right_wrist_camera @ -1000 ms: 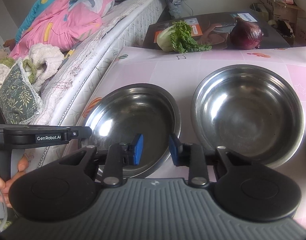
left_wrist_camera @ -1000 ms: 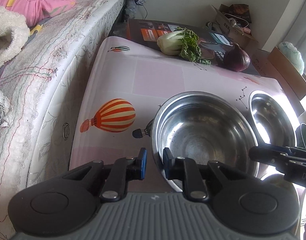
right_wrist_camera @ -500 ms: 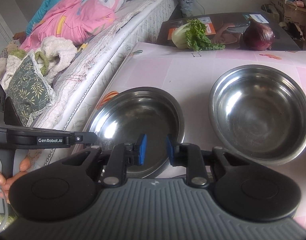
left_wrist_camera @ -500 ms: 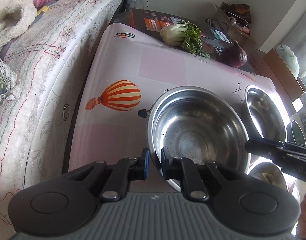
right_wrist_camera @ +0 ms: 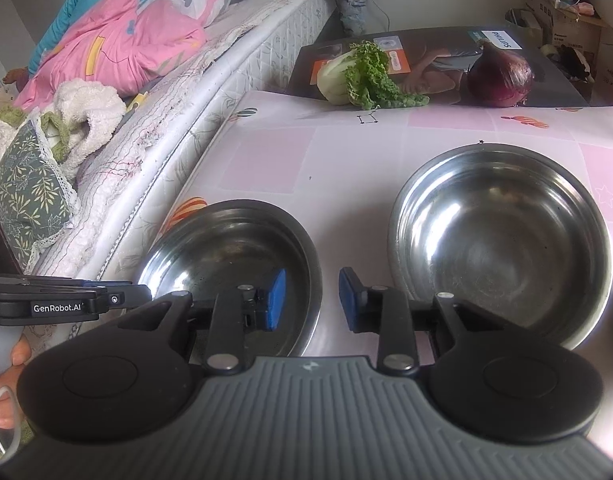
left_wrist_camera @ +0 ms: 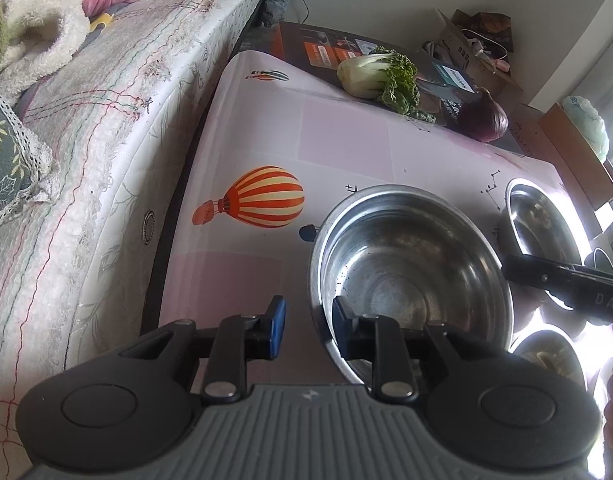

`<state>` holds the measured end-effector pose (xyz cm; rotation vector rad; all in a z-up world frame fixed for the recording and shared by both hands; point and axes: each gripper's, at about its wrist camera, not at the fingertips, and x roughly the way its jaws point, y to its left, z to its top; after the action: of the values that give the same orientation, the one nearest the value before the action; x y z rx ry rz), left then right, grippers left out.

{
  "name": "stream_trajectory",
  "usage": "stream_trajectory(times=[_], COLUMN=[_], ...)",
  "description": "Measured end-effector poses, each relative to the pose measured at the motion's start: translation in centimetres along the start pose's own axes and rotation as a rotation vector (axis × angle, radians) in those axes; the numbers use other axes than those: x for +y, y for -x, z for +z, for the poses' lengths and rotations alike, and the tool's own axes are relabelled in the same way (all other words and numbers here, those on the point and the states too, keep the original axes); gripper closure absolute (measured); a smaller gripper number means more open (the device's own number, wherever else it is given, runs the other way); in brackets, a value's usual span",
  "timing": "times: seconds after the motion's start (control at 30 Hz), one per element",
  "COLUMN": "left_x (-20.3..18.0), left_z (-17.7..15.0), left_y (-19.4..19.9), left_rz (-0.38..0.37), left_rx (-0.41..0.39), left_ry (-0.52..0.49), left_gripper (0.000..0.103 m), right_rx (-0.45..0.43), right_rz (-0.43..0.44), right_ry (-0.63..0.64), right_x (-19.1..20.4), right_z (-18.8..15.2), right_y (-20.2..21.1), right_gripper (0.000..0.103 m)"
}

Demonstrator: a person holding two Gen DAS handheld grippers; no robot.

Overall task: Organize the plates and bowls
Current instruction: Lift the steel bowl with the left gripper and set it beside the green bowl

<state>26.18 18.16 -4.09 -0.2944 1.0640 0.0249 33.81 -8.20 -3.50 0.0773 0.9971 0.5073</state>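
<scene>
Bowls of steel sit on the pink table: my left gripper (left_wrist_camera: 305, 330) straddles the near rim of one bowl (left_wrist_camera: 410, 276), jaws apart, not yet clamped, and my right gripper (right_wrist_camera: 311, 300) hangs released over its right rim, the second bowl (right_wrist_camera: 502, 236) ahead-right. Next, I judge, the left must pinch that rim and lift to nest it. Legible: "GenRobot.AI" on the left gripper, "PHILIPS" on the far box (right_wrist_camera: 494, 40).
</scene>
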Motion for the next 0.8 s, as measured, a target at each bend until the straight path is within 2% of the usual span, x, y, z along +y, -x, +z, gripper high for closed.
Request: stream_trajectory(times=[0.13, 0.33, 0.5, 0.8], left_x=[0.0, -0.5, -0.7, -1.0], left_z=[0.1, 0.3, 0.4, 0.5], left_y=[-0.5, -0.8, -0.6, 0.0], left_rz=[-0.002, -0.003, 0.012, 0.015], left_rx=[0.006, 0.012, 0.004, -0.007], left_ry=[-0.006, -0.018, -0.030, -0.036], left_gripper=[0.082, 0.091, 0.091, 0.091], right_rx=[0.026, 0.064, 0.065, 0.044], right_rz=[0.006, 0.057, 0.059, 0.062], right_ry=[-0.005, -0.050, -0.054, -0.038], right_x=[0.0, -0.5, -0.6, -0.3], right_z=[0.0, -0.1, -0.2, 0.1], right_y=[-0.9, -2.0, -1.9, -0.8], right_gripper=[0.074, 0.085, 0.090, 0.091])
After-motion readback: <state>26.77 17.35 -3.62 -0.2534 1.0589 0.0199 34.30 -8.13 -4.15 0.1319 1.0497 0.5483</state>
